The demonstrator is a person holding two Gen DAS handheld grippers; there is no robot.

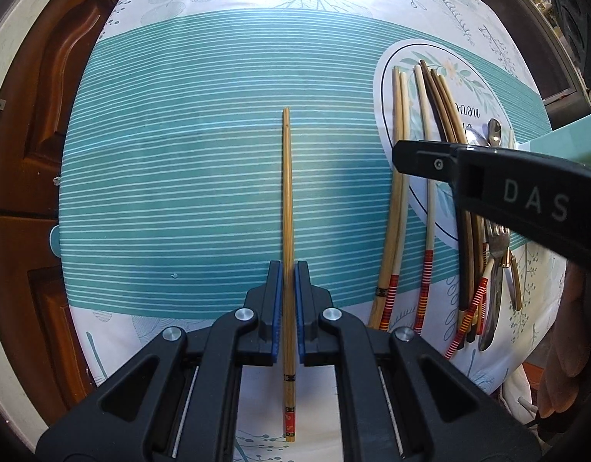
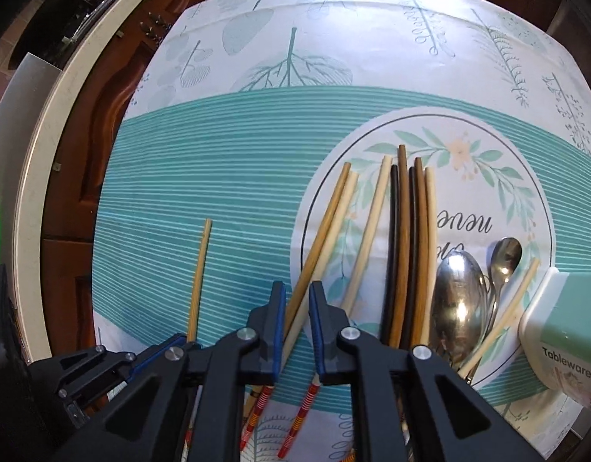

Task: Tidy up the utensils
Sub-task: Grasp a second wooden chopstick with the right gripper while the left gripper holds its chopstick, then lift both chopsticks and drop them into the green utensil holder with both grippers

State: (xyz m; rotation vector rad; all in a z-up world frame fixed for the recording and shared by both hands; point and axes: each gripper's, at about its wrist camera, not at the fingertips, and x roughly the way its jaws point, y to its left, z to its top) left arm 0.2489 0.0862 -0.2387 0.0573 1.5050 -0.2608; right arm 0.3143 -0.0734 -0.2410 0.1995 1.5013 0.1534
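- My left claw (image 1: 288, 269) is clenched on a single bamboo chopstick (image 1: 287, 192); the blue pads press on it from both sides, near its decorated end
- That chopstick lies straight along the teal striped band of the tablecloth (image 1: 180, 161), well apart from the printed round wreath emblem (image 2: 488, 177) that I use as my landmark
- My right claw (image 2: 297, 288) stands released, its pads apart, with two pale chopsticks (image 2: 326, 227) showing in the gap; I cannot tell whether the pads touch them
- Those two run slantwise from the emblem's edge out onto the teal band, their red-striped ends beneath the claw
- Inside the emblem lies a bundle of dark and light chopsticks (image 2: 407, 238), packed side by side
- Just beside the bundle, still within the emblem, rest a large spoon (image 2: 457, 296) and a smaller spoon (image 2: 505, 258), with one more pale chopstick (image 2: 507, 308) slanting past them
- A green and white box (image 2: 565, 327) marked "Tableware" sits at the emblem's outer edge
- Fork tines (image 1: 497, 238) show in the left wrist view, beside the bundle
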